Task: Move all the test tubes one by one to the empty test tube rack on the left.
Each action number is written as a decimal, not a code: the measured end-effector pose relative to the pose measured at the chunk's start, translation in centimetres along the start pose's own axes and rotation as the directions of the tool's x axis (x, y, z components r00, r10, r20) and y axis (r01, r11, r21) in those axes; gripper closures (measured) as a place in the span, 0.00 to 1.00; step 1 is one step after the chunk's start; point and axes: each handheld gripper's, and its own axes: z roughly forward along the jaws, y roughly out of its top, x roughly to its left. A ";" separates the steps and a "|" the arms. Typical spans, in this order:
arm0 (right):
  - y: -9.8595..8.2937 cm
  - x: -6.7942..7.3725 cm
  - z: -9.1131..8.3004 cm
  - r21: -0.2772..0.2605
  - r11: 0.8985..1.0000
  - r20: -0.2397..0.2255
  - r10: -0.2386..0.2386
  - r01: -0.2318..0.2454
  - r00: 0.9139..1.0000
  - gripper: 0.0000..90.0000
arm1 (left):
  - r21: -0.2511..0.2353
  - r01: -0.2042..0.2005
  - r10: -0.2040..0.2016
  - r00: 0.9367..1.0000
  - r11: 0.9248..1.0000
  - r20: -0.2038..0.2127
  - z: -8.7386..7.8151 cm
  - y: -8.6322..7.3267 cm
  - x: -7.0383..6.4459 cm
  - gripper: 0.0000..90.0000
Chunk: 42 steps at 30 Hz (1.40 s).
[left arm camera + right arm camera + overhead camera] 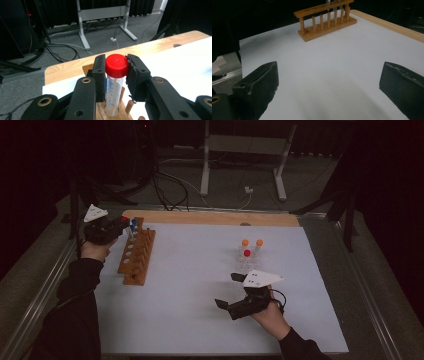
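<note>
A clear tube with a red cap (114, 90) stands upright with its lower end in a hole of the wooden rack (125, 113). My left gripper (116, 60) is shut on the cap, one pad against each side. From above, my left gripper (121, 223) is at the far end of the wooden rack (137, 257), beside a blue-capped tube (133, 223). My right gripper (226, 290) hovers low over the white mat, open and with nothing in it. In the right gripper view, its jaws (329, 82) are spread wide, with the rack (325, 21) far ahead.
Two orange-capped tubes (245, 242) (259, 242) and a red-capped one (247, 253) stand in a clear holder just beyond my right gripper. The white mat (190, 290) covers the table; a wooden strip (210, 217) runs along its far edge. Metal rails flank both sides.
</note>
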 end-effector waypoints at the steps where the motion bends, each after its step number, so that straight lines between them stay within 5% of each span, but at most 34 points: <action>1: 0.0 0.0 0.0 0.001 1.000 0.000 0.000 0.000 1.000 0.02 | 0.004 0.000 0.000 1.000 1.000 -0.001 0.2 -0.2 0.0 0.79; 22: 0.0 -0.1 -0.2 0.000 1.000 -0.003 -0.001 0.001 1.000 0.02 | 0.072 0.011 -0.010 1.000 0.997 -0.012 2.0 -2.8 -0.3 0.79; 37: 0.0 -0.1 -0.2 0.004 1.000 -0.004 -0.005 0.005 1.000 0.02 | 0.079 0.011 -0.011 1.000 0.997 -0.005 1.9 -2.9 -0.3 0.78; 42: 0.1 -0.2 -0.4 -0.006 1.000 -0.001 -0.001 0.001 1.000 0.02 | 0.049 0.023 -0.024 0.999 0.999 0.029 0.9 -2.8 -0.4 0.54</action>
